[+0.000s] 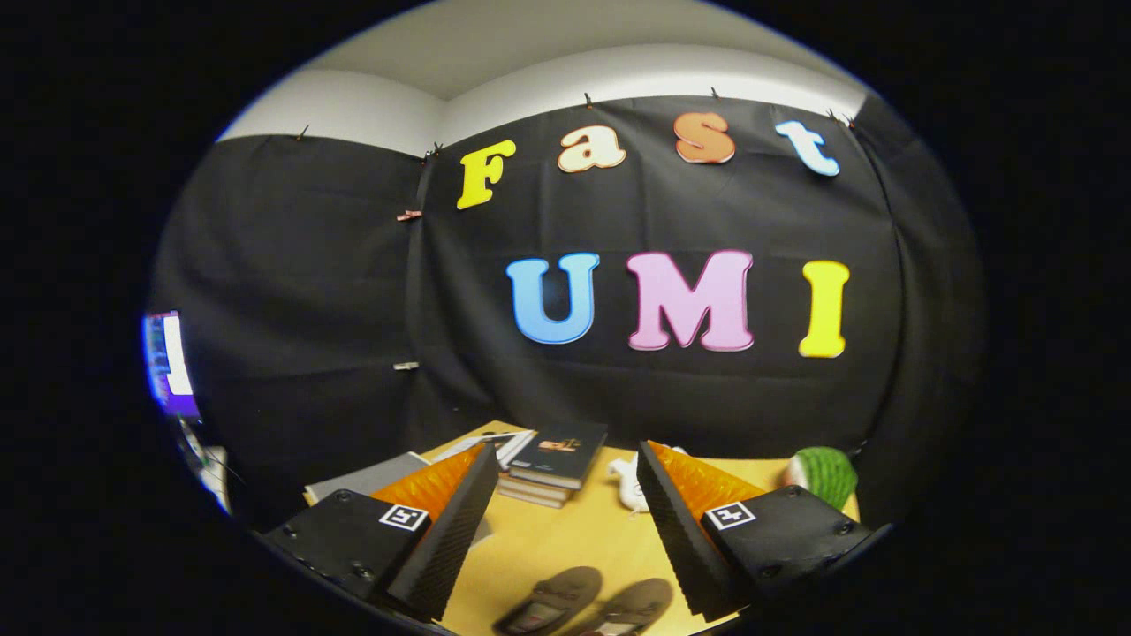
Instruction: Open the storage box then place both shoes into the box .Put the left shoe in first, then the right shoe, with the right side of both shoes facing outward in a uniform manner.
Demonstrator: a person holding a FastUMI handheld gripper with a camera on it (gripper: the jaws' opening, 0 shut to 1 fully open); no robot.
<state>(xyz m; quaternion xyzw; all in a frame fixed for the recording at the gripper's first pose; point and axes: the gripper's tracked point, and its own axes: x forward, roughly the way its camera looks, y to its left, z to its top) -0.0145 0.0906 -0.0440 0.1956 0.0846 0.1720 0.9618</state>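
A tan tabletop [574,534] is seen below the black cloth wall, and several things are laid on it. Two dark shoes [588,605] are set side by side at its near edge, low between the spread fingers [530,521], with nothing held between them; a stack of books [552,464] with a dark cover on top is placed at the far edge, just beyond the fingers, and a grey flat thing [371,477] is laid beside the stack. A small white object [627,486] is found near the books, partly hidden, and a green ribbed thing [826,475] is set at the far corner, well apart from the shoes.
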